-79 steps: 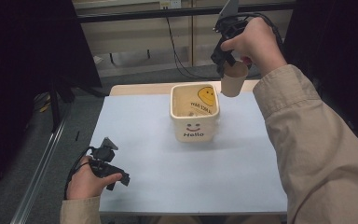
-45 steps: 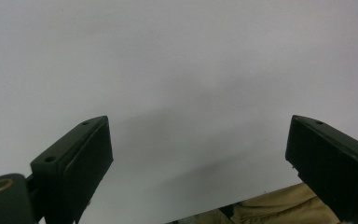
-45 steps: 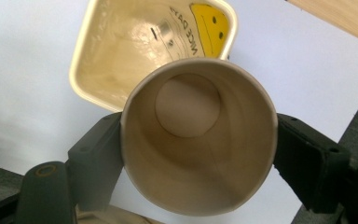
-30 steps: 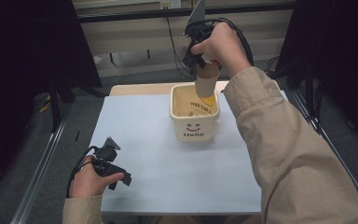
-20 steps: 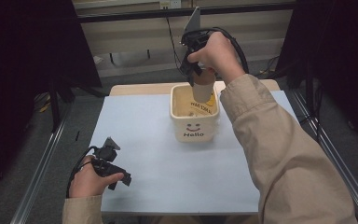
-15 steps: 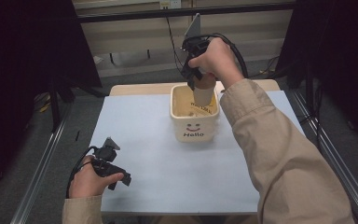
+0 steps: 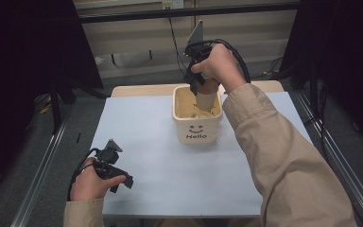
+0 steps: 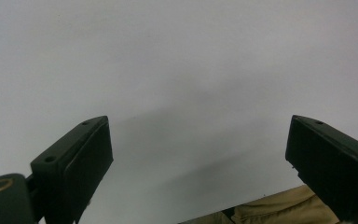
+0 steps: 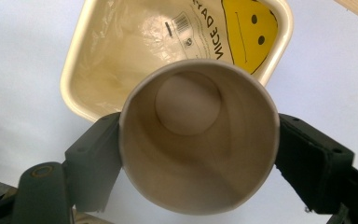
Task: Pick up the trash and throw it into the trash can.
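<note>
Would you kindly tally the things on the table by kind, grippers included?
Cups: 1, a paper cup between the right gripper's fingers, lowered into the tub
Tubs: 1, a cream tub printed "Hello"
Grippers: 2, the right one and the left gripper, which is open over the bare table
Total: 4

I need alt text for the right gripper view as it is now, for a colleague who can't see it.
A paper cup, open and empty, sits upright between the two black jaws of the right claw, seen from above. Below it is a cream square tub with a yellow smiley face printed inside, standing on a pale blue table.
</note>
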The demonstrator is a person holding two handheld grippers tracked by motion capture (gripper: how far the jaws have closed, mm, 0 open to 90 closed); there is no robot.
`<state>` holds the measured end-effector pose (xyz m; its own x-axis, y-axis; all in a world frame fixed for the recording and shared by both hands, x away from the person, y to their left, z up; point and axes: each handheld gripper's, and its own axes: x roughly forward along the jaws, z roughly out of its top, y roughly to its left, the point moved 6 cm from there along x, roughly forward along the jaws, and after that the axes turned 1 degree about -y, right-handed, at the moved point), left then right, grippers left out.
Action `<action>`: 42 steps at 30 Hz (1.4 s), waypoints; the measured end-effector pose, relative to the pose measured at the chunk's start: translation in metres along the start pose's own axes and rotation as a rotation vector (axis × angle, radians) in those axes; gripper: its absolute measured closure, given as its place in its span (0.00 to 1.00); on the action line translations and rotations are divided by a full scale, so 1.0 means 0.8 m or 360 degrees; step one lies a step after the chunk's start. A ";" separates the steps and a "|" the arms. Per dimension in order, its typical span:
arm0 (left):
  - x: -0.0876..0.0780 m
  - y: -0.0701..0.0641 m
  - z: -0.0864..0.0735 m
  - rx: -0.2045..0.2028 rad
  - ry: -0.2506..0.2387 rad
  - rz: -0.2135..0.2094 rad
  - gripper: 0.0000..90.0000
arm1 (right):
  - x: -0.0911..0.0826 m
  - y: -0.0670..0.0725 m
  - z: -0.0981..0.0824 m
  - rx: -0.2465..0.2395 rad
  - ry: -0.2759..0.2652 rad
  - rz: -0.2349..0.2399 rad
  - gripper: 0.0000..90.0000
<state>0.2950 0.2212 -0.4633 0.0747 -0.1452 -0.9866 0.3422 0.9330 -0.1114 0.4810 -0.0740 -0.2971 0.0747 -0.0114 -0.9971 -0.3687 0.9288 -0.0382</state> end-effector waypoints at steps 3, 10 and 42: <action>0.000 0.001 0.001 0.0014 -0.0006 0.0009 0.08 | 0.000 -0.001 0.001 0.0005 -0.0007 0.0001 0.22; 0.001 -0.001 0.001 0.0001 -0.0013 0.0005 0.08 | 0.001 -0.005 0.003 0.0019 -0.0030 -0.0005 0.18; -0.001 -0.001 0.000 0.0017 -0.0022 -0.0004 0.08 | -0.130 -0.032 -0.011 0.0067 -0.0184 -0.0061 0.12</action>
<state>0.2946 0.2206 -0.4623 0.0867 -0.1519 -0.9846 0.3527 0.9290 -0.1123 0.4748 -0.0999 -0.1934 0.1952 -0.0070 -0.9807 -0.3243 0.9433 -0.0712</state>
